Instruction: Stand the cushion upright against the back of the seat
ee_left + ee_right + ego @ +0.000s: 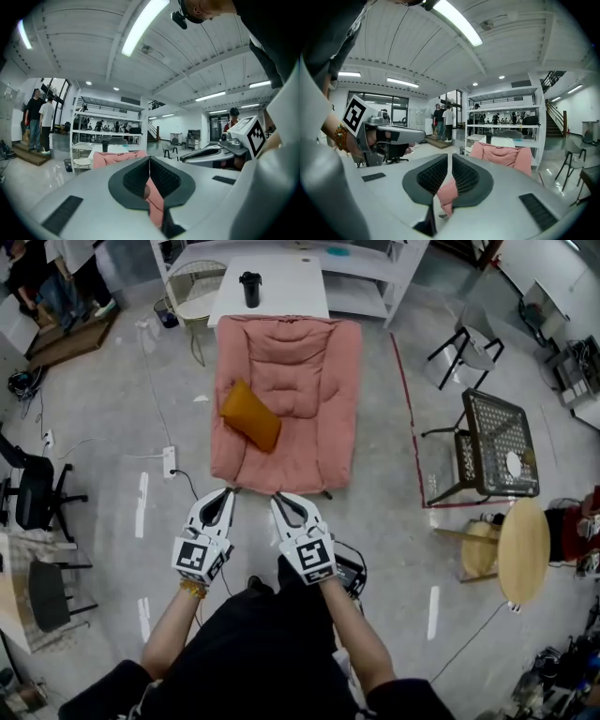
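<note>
Hovering clenched and empty, the left gripper [228, 493] and right gripper [279, 498] may shove the orange cushion [250, 415] ahead off the pink padded chair [323, 381] unless opened.

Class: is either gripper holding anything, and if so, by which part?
Nothing is held. The left gripper and the right gripper are shut and empty; the orange cushion lies untouched on the chair.

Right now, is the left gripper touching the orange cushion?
Apart. The head view shows the left gripper at the chair's front edge, with bare seat between it and the cushion.
</note>
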### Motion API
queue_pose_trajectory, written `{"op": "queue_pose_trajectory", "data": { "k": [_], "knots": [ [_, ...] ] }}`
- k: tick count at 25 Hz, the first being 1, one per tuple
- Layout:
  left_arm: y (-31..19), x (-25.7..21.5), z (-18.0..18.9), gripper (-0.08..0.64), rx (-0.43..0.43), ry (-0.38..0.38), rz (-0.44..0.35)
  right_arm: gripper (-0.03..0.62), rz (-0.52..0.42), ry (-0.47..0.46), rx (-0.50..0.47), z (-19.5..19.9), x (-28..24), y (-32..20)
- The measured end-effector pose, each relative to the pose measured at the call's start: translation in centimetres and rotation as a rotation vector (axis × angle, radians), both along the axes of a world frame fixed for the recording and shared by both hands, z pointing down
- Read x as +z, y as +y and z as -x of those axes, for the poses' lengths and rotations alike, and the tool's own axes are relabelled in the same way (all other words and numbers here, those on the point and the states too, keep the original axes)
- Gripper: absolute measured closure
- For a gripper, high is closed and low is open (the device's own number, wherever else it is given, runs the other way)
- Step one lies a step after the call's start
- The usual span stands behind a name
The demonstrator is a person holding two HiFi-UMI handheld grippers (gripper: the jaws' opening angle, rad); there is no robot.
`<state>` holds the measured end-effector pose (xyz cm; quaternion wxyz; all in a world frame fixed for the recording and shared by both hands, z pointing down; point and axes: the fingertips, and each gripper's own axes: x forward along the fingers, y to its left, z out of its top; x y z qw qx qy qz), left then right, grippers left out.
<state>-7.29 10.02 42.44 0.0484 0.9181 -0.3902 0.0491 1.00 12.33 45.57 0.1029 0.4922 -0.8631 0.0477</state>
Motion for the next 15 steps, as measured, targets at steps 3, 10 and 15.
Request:
{"op": "queue_pose_trajectory", "data": {
  "k": [3, 10, 15],
  "knots": [
    [-2.3, 0.3, -1.1, 0.546, -0.033, -0.019, 0.016, 0.575, 0.006, -0.021, -0.012, -2.1, -0.1, -2.7],
    [-6.0, 2.6, -1.7, 0.546, -0.077, -0.042, 0.067, 0.574, 0.046, 0.004, -0.074, -4.1, 2.1, -7.9],
    [-10.0, 4.0, -0.1, 0.546, -0.081, -0.042, 0.077, 0.574, 0.071, 0.063, -0.091, -3.3, 3.9, -12.0]
  ]
}}
